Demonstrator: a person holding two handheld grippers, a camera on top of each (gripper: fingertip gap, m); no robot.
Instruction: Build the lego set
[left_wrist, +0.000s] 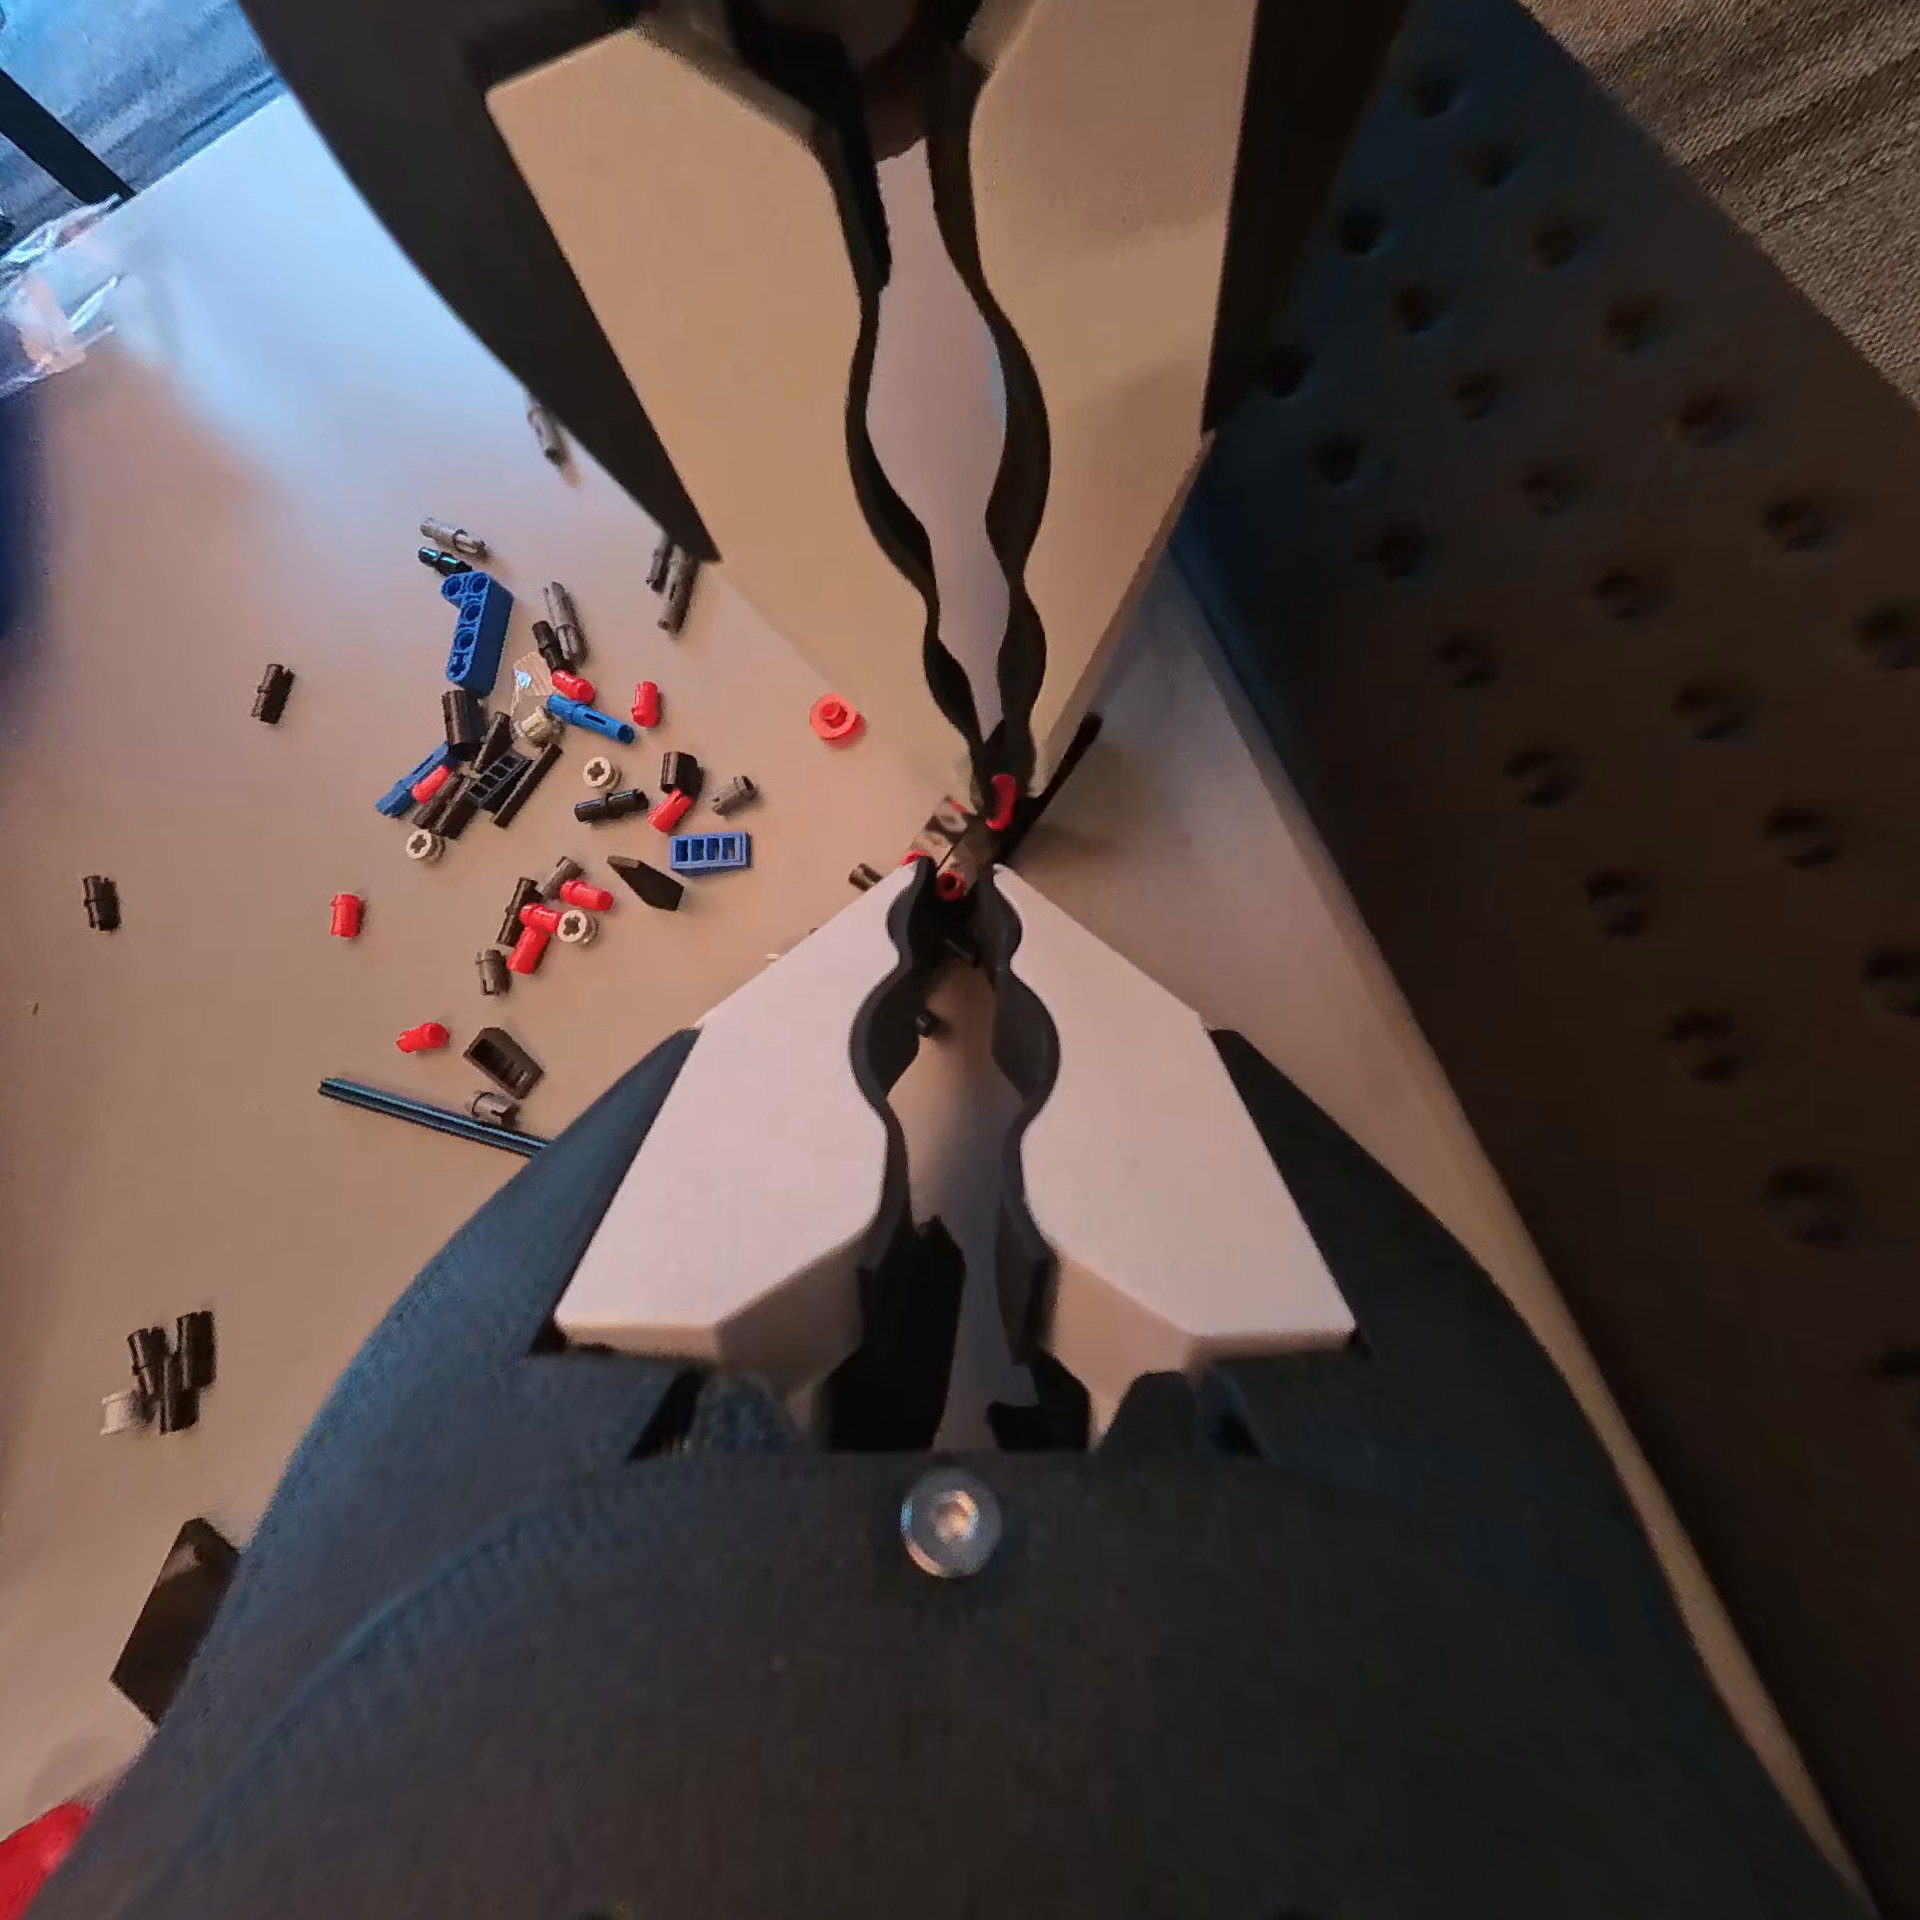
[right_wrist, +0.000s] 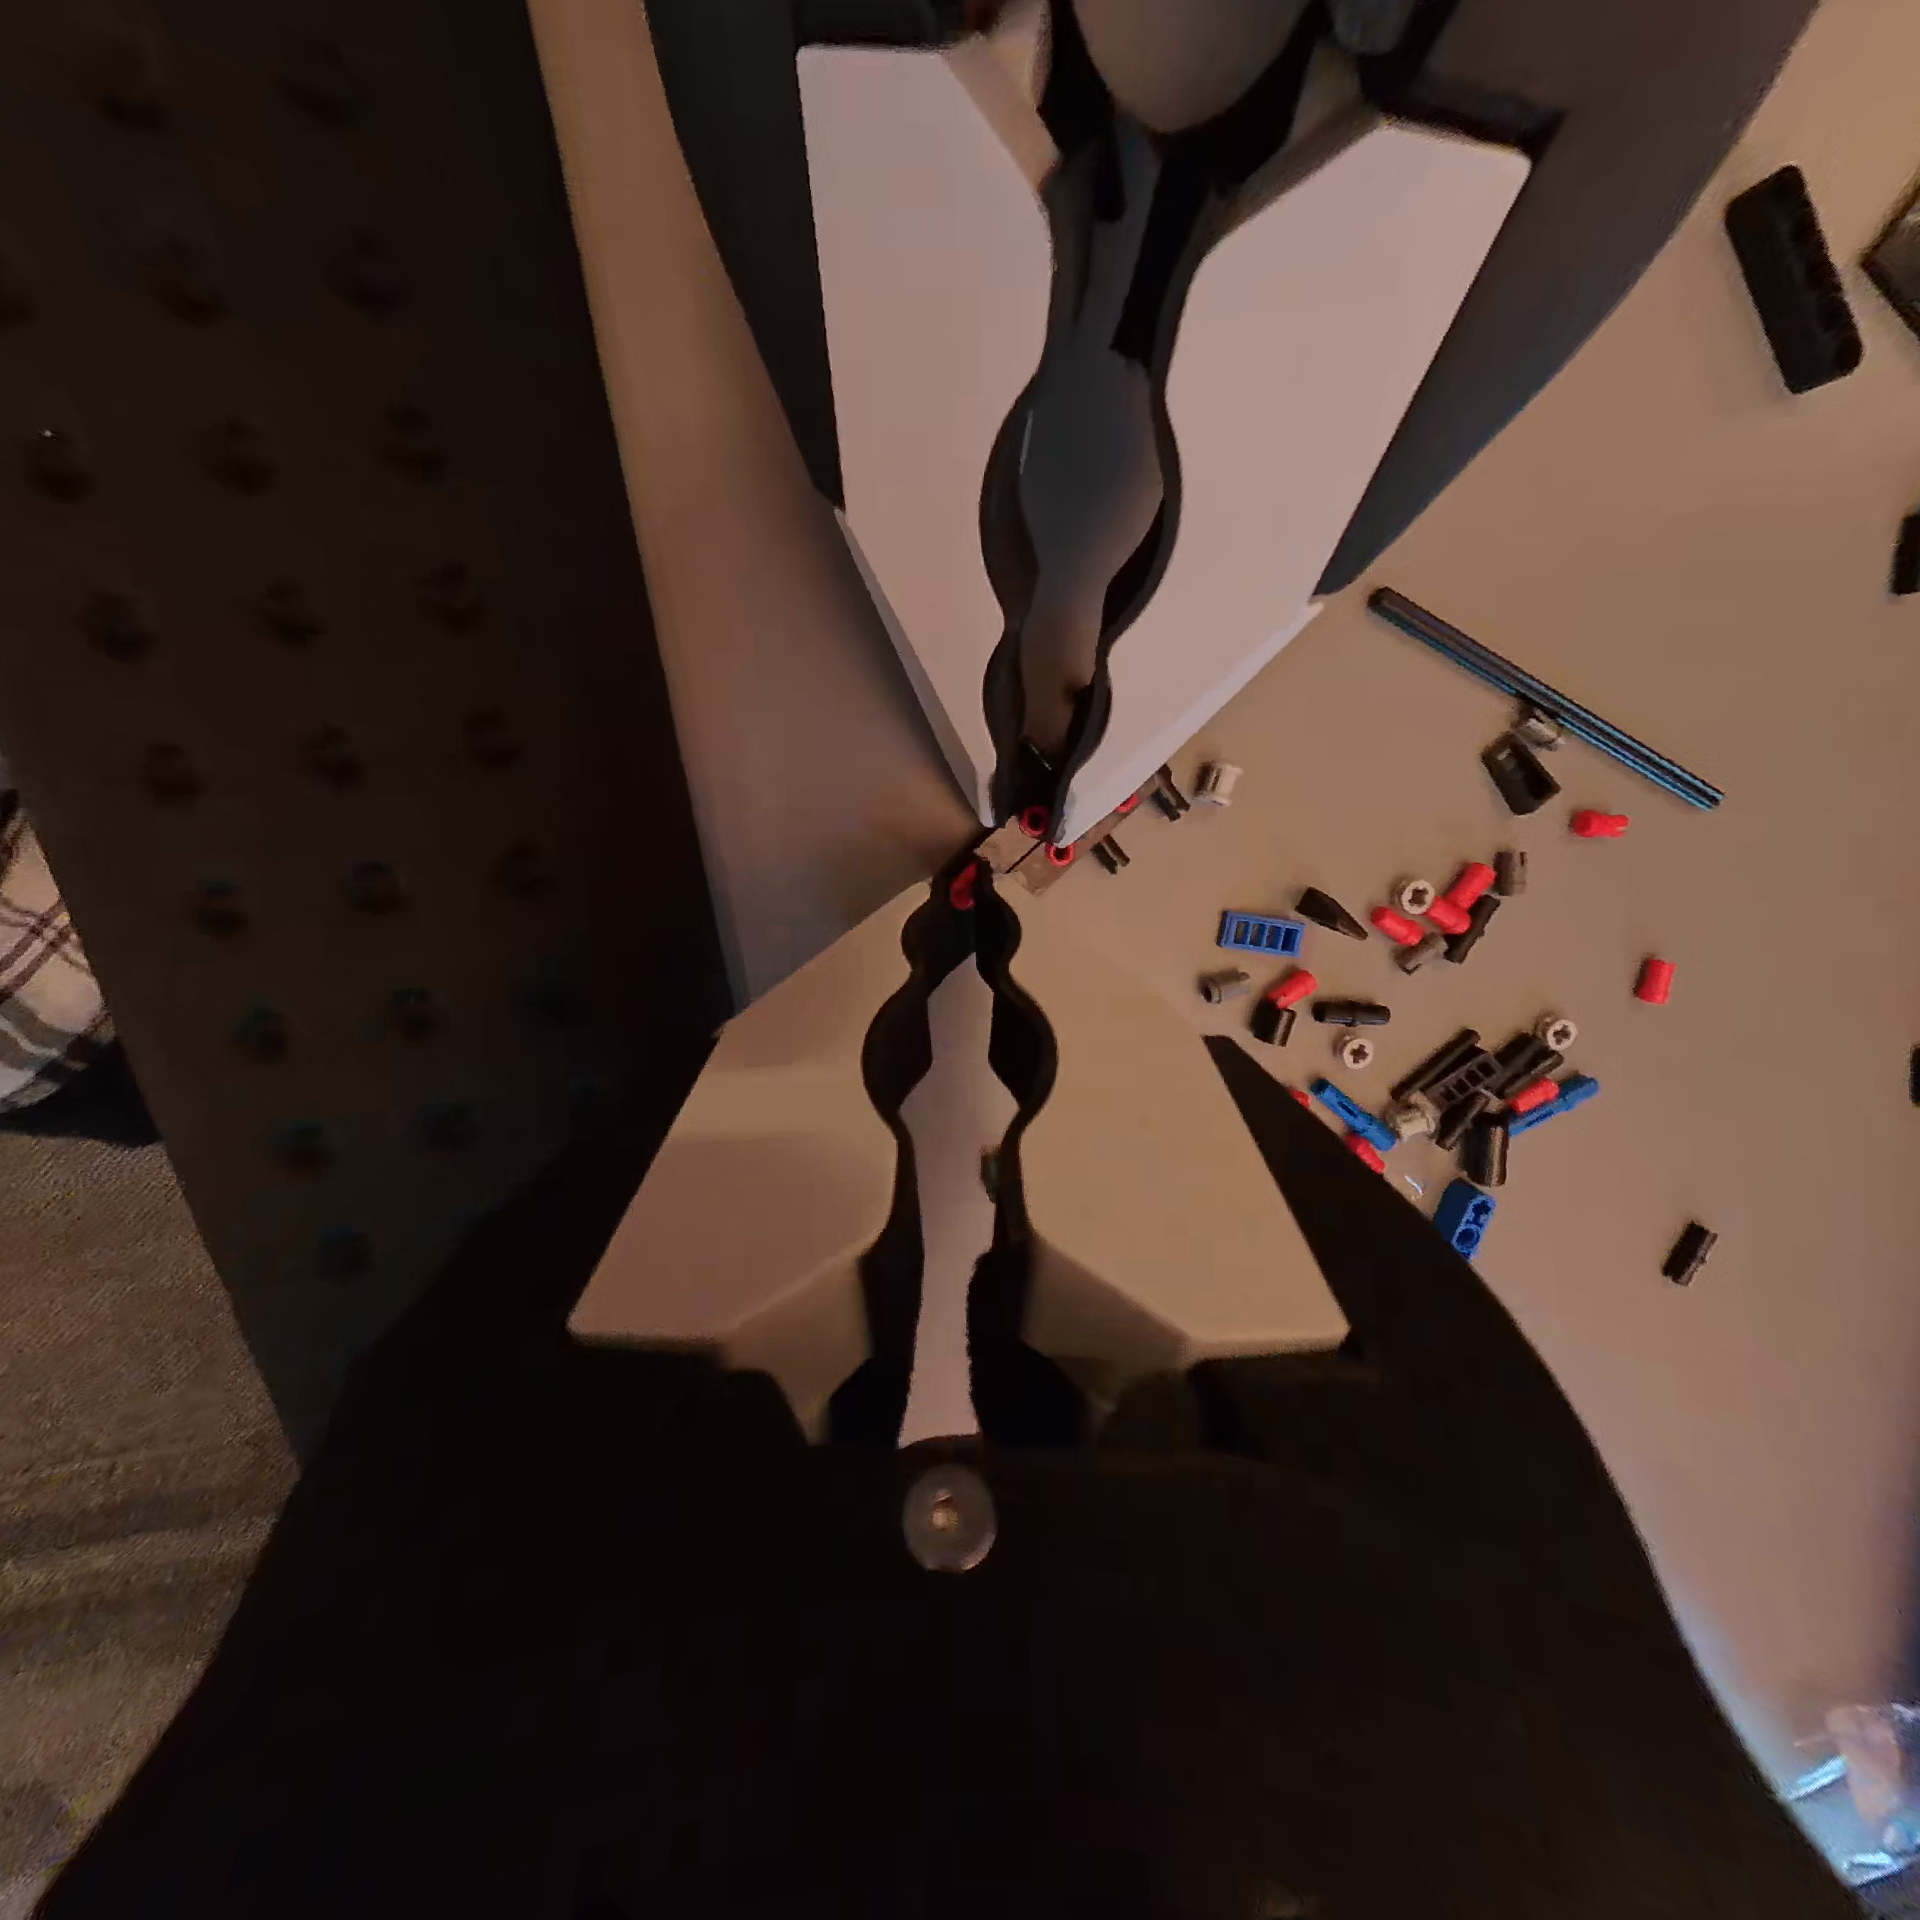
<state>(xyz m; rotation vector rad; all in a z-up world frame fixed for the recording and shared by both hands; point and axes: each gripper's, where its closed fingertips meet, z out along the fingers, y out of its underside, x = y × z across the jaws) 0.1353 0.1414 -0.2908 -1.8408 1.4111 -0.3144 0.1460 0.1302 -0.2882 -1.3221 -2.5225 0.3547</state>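
Your small lego assembly sits pinched between the two grippers, held in the air just above the near edge of the pale table. It is a grey-black block with red pins pushed into it; its exact shape is hard to make out, since the fingertips cover most of it.

Your left gripper has its wavy black pads drawn almost together at the tips, closed on the lower end of the assembly, where one red pin shows between them. Your right gripper comes in from the opposite side, tip to tip with the left, its fingers likewise nearly shut and nipping a red pin at the assembly's other end. In the right wrist view the block shows as a small grey piece with two red pin ends facing you.

Out on the table, well apart from the grippers, lies the scatter of loose parts: red, black and grey pins, a blue L-shaped beam, a blue grille tile, a round red piece and a long dark axle. Beside the table runs a dark panel dotted with round holes, and carpet shows below it.
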